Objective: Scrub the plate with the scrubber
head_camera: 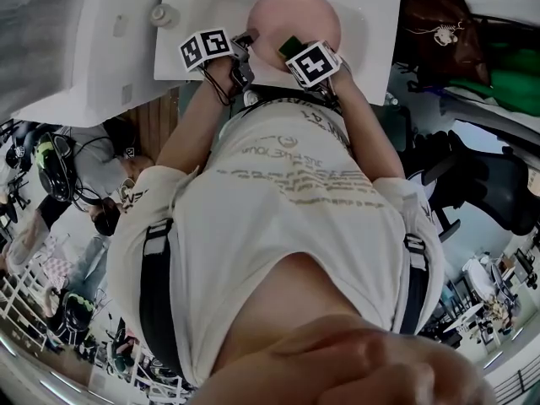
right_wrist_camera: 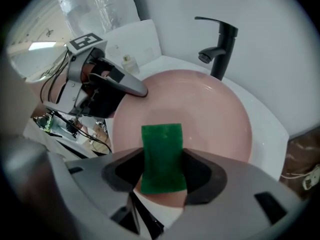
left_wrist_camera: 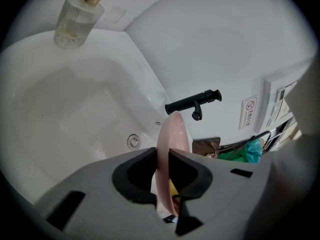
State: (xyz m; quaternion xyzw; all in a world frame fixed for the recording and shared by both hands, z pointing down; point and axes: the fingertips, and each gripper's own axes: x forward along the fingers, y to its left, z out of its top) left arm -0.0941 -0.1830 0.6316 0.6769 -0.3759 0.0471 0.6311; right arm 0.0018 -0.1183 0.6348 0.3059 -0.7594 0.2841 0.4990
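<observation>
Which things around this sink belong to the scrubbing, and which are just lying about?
Part of the job: pink plate, clamped by its rim in the left gripper; green scrubber, held in the right gripper; white sink under them.
Just lying about: black tap; glass bottle on the sink ledge; brown bag beside the sink.
</observation>
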